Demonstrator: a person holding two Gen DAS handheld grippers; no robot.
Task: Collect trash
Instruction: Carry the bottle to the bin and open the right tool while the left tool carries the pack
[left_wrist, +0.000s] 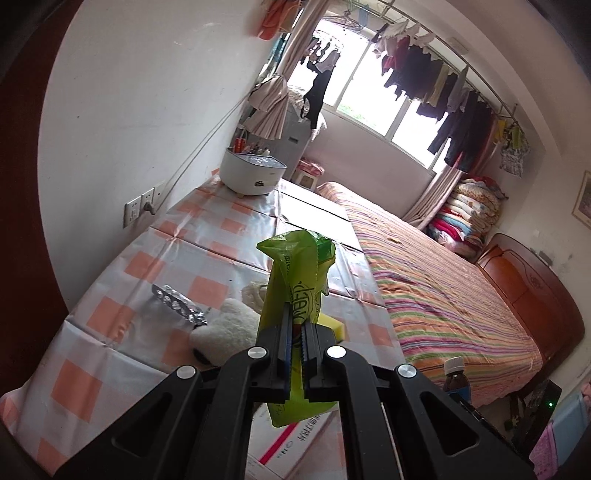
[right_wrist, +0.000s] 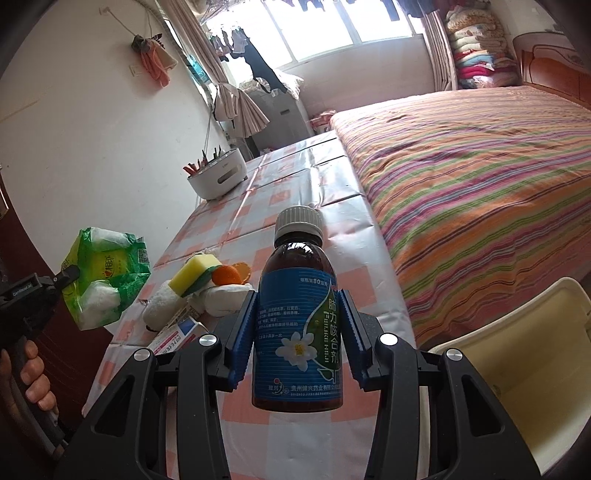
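On the brown medicine bottle (right_wrist: 297, 325), centre of the right wrist view, we read "肺力咳合剂" down the blue label and "80" in its top line. The green packet (right_wrist: 105, 275) at left and the white box (right_wrist: 177, 338) carry print too small for us.

Checked table (right_wrist: 295, 184): sponge (right_wrist: 195, 273), blister pack (left_wrist: 177, 301).

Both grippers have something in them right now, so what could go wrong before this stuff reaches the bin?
1. The left gripper pinches only a thin part of the green tissue packet; most of the packet hangs free and could slip out.
2. The right gripper holds the brown medicine bottle by its smooth label; tilting could let it slide.
3. The cream bin sits low at the table edge; a dropped item may miss it.
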